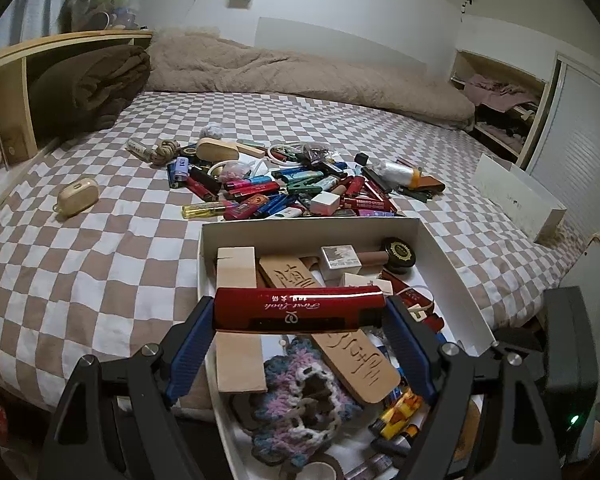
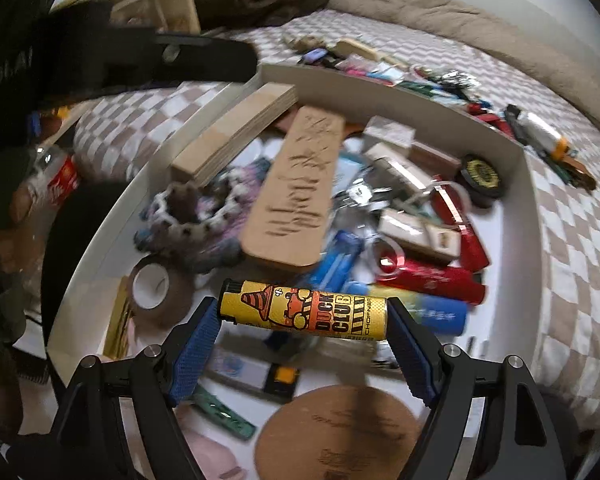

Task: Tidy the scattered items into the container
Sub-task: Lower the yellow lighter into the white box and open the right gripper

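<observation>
My left gripper [image 1: 298, 310] is shut on a glossy red lighter [image 1: 298, 307], gripped end to end and held crosswise above the white box [image 1: 444, 256]. My right gripper [image 2: 303, 316] is shut on a yellow "Duck Club" lighter [image 2: 304, 312], also held by its ends, low over the inside of the same white box [image 2: 524, 184]. The box holds wooden blocks, an engraved wooden plaque [image 2: 292, 192], a crocheted piece [image 1: 300, 396], a tape roll [image 2: 152, 288] and several lighters. A pile of scattered lighters and small items [image 1: 284, 184] lies on the checkered bed beyond the box.
A beige earbud case [image 1: 78, 196] lies alone on the checkered sheet at left. A rolled beige duvet [image 1: 300, 76] runs along the back, and a wooden headboard shelf [image 1: 16, 80] stands at left. A white box lid [image 1: 520, 196] sits at right. The other gripper's dark arm [image 2: 148, 60] crosses upper left.
</observation>
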`<state>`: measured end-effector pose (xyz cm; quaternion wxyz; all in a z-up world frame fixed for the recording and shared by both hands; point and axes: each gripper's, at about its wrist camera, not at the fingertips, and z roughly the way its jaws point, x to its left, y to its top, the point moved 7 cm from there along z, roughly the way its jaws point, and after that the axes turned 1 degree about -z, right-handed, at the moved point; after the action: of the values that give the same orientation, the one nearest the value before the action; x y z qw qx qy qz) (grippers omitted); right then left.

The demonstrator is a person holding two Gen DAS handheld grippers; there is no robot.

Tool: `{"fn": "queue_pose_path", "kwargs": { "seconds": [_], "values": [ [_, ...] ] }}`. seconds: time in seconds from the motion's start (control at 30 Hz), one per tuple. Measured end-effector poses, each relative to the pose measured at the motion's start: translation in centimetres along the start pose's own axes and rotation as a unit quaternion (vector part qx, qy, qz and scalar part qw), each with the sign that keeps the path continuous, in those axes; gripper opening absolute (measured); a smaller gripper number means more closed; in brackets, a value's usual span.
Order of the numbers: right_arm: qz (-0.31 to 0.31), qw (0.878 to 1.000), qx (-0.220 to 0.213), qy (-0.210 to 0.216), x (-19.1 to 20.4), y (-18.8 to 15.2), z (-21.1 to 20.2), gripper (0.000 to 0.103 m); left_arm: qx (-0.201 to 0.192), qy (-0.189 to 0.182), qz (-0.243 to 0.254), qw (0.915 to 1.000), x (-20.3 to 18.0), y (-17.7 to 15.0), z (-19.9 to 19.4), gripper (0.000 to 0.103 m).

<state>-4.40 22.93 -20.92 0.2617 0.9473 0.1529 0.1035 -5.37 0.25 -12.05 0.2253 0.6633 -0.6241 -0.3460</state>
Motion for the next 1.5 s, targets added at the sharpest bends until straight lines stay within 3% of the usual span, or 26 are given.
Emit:
{"fn": "queue_pose_path", "kwargs": {
  "seconds": [0.33,0.6,0.87,1.1,1.2,1.5],
  "values": [
    [-0.048,0.998,0.026,0.038,2.6,-0.1,1.3,0.082,0.0,0.003,-0.007,1.0,1.1,-0.2,-0.2,0.083],
    [-0.04,0.99,0.038,0.132,2.3,0.1,0.9,0.082,0.0,0.006,-0.013,0.9999,1.7,-0.3,-0.2,0.083],
    [-0.024,0.969,0.044,0.243,3.7,0.3,-0.2,0.082,-0.002,0.006,-0.012,0.9999,2.0,0.0,-0.2,0.083],
    [-0.02,0.937,0.083,0.338,5.4,0.5,1.1,0.082,-0.003,0.007,-0.009,0.9999,2.0,0.0,-0.4,0.083],
    [-0.017,0.937,0.088,0.337,5.2,0.6,1.8,0.082,-0.001,0.01,-0.01,0.9999,2.1,0.1,-0.4,0.083],
    [-0.013,0.962,0.08,0.259,3.7,-0.6,0.7,0.082,-0.001,0.01,-0.003,0.9999,1.8,0.2,-0.2,0.083]
  ]
}}
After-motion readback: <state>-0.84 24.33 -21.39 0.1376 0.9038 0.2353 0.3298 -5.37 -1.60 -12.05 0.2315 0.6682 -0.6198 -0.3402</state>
